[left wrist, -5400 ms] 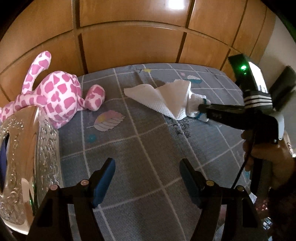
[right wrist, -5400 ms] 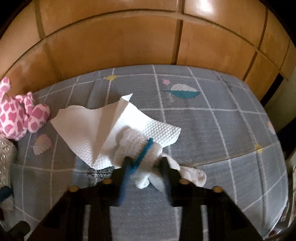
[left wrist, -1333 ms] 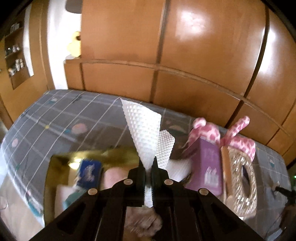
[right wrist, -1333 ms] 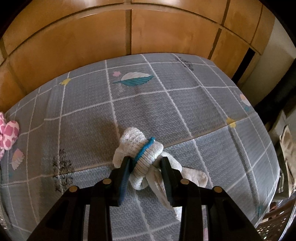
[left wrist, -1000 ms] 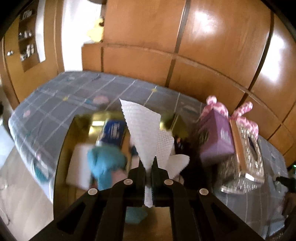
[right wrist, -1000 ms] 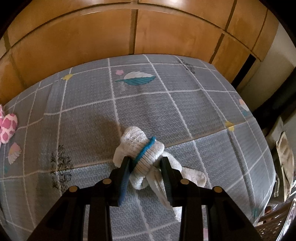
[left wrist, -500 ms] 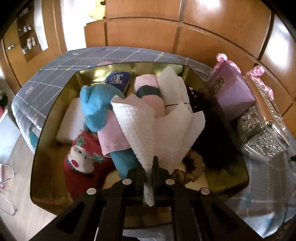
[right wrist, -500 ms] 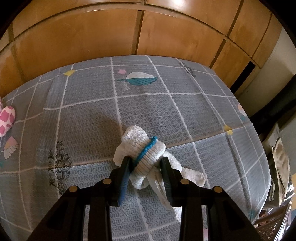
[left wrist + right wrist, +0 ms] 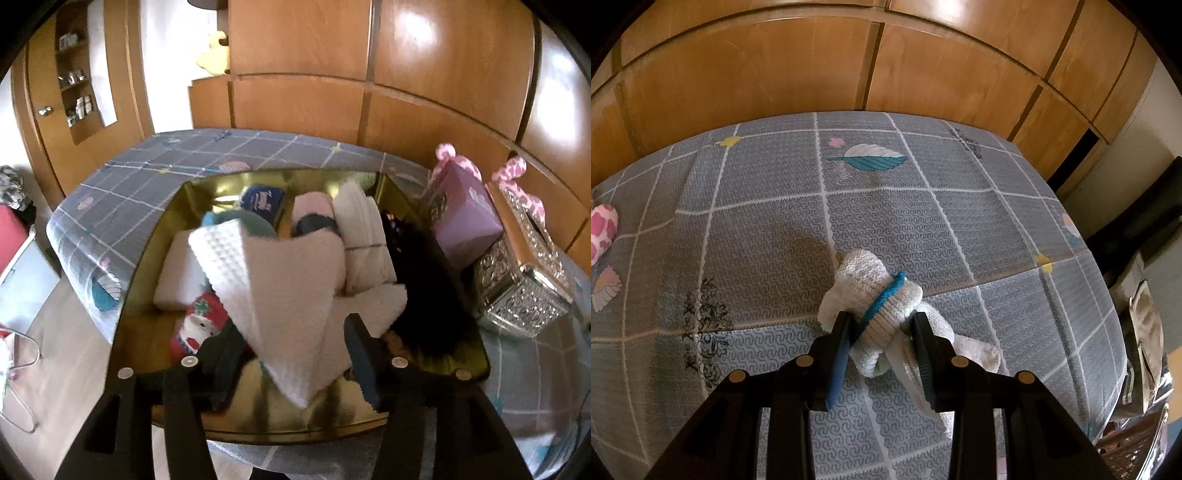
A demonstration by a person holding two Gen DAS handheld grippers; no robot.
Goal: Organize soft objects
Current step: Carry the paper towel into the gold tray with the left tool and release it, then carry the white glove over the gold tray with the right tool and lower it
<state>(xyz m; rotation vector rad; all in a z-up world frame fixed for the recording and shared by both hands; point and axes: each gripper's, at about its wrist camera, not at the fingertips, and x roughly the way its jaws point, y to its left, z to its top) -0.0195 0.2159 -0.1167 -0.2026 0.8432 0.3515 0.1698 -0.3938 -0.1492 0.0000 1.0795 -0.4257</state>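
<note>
Over the gold tray (image 9: 155, 258) on the grey checked bedspread (image 9: 140, 166) now, left gripper (image 9: 295, 354) pointing down into it. Jaws just been opening, standing well apart, white paper towel (image 9: 284, 295) lying loose between them, pads no longer pressing on it. Draped across the pile in the tray, point toward the camera, a bit blurred. Underneath and around: a red sock with a Santa face (image 9: 199, 325) at the near left, a white pad (image 9: 177, 273) against the left wall, something teal (image 9: 236, 218) and a dark blue packet (image 9: 262, 201) toward the back, a pink roll with a dark band (image 9: 314, 214), a white bundle (image 9: 365, 236) beside it, a black fuzzy thing (image 9: 428, 295) along the right side. Just outside the tray on the right, a purple box (image 9: 465, 214), then a silver ornate tissue box (image 9: 517, 291), with bits of a pink spotted plush toy (image 9: 517, 173) poking up behind.

Over on the other side, right gripper (image 9: 882, 347) clamped partway closed on a rolled white sock with a blue stripe (image 9: 879, 295). Sock resting on the bedspread, a loose tail trailing off to the right past the finger. Wooden panels (image 9: 812, 66) behind the bed.
</note>
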